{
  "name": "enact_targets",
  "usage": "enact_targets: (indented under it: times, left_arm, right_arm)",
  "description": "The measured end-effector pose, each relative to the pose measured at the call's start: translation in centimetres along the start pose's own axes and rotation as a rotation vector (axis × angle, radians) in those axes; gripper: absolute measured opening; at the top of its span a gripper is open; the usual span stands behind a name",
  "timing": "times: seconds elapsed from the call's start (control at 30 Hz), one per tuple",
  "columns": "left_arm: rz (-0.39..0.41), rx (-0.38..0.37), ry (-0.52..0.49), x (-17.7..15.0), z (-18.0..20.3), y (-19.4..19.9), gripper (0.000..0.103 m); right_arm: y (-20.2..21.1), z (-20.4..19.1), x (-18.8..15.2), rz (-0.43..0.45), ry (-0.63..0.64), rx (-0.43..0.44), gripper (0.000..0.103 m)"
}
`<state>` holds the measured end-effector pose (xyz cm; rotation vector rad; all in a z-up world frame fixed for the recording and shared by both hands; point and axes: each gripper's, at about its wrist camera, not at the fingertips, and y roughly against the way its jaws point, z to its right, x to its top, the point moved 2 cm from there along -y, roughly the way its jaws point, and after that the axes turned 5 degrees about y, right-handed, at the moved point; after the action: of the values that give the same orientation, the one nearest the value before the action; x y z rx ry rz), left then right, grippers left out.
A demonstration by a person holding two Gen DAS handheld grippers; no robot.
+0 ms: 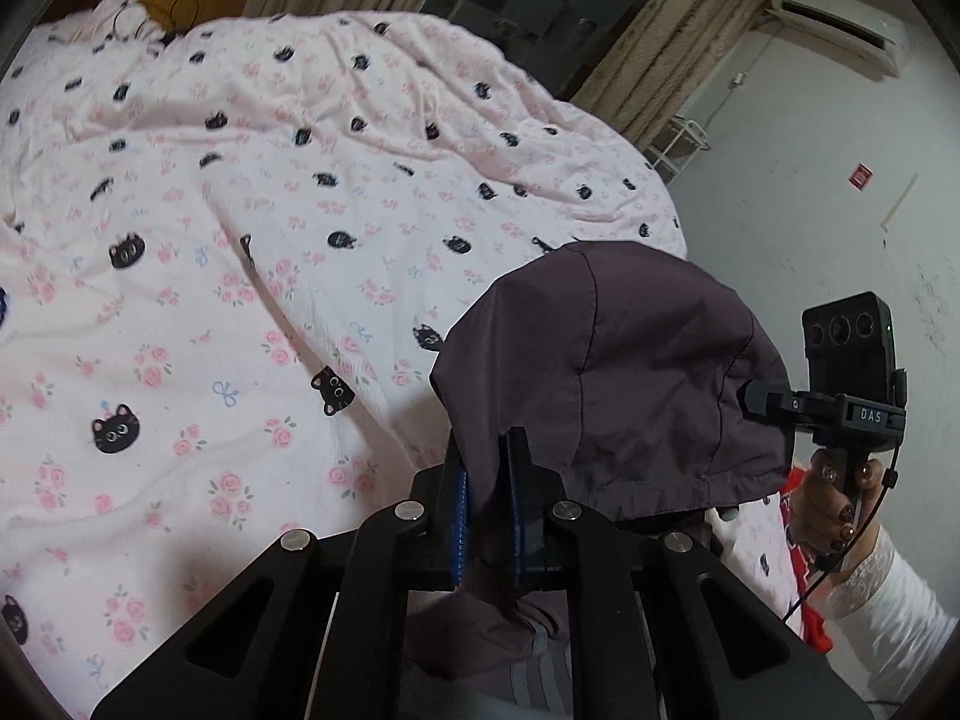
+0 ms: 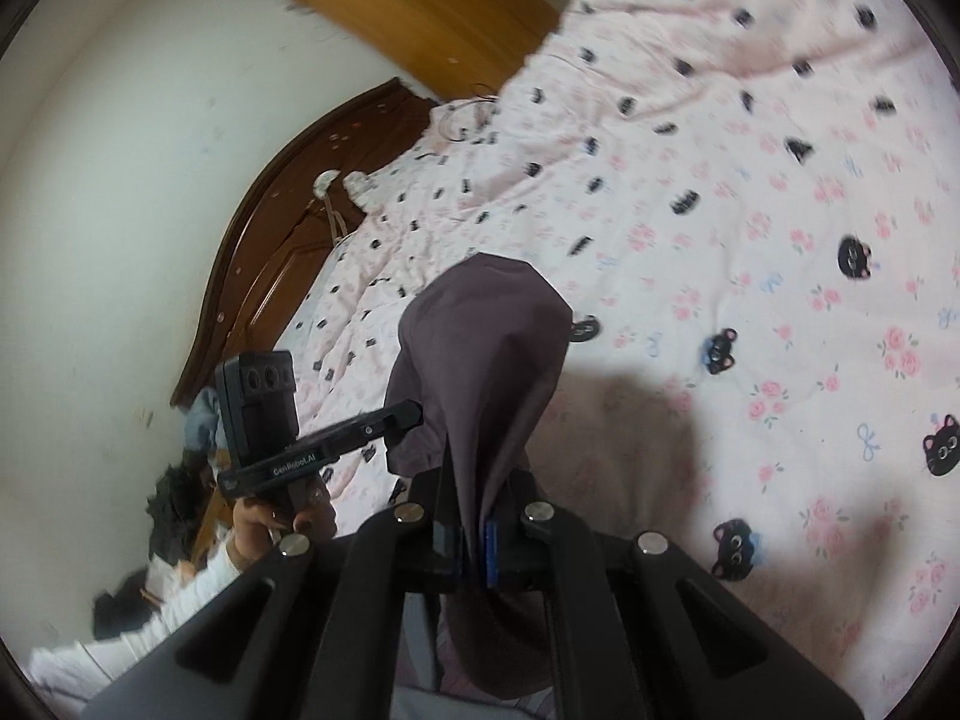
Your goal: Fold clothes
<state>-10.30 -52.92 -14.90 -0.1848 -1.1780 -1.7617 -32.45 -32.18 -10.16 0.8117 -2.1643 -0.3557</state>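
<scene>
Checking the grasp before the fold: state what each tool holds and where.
Both hold the same dark purple-grey garment, lifted above the patterned bedsheet. The left tool pinches its edge, and the right tool pinches another part of that edge.

The garment [image 1: 612,372] hangs between the left gripper [image 1: 487,480] and the right gripper [image 2: 474,534], above the bedsheet [image 1: 240,210]; the headboard [image 2: 264,252] stands behind.
</scene>
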Motion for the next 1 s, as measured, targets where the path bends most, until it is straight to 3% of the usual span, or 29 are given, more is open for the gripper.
enact_targets:
  times: [0.23,0.43,0.57,0.73,0.87,1.0]
  left_arm:
    - [0.016,0.008,-0.126,-3.4,1.8,3.6,0.009]
    - [-0.013,0.067,-0.240,-8.0,3.8,5.0,0.009]
    - [-0.063,0.122,-0.318,-11.3,5.0,5.2,0.009]
    - [-0.177,0.253,-0.423,-15.1,5.8,4.0,0.009]
    - [-0.226,0.320,-0.421,-16.8,5.6,3.8,0.009]
    - [-0.202,0.415,-0.343,-17.0,4.8,5.1,0.010]
  right_arm:
    - [2.1,-4.9,-4.4,-0.051,0.187,-0.030,0.005]
    - [2.5,-6.2,-9.1,-0.128,0.274,-0.113,0.005]
    - [2.8,-7.0,-12.3,-0.178,0.332,-0.169,0.006]
    - [2.5,-8.0,-16.0,-0.238,0.420,-0.280,0.010]
    - [1.5,-8.4,-18.4,-0.276,0.500,-0.392,0.011]
    - [0.6,-8.9,-19.9,-0.286,0.588,-0.496,0.011]
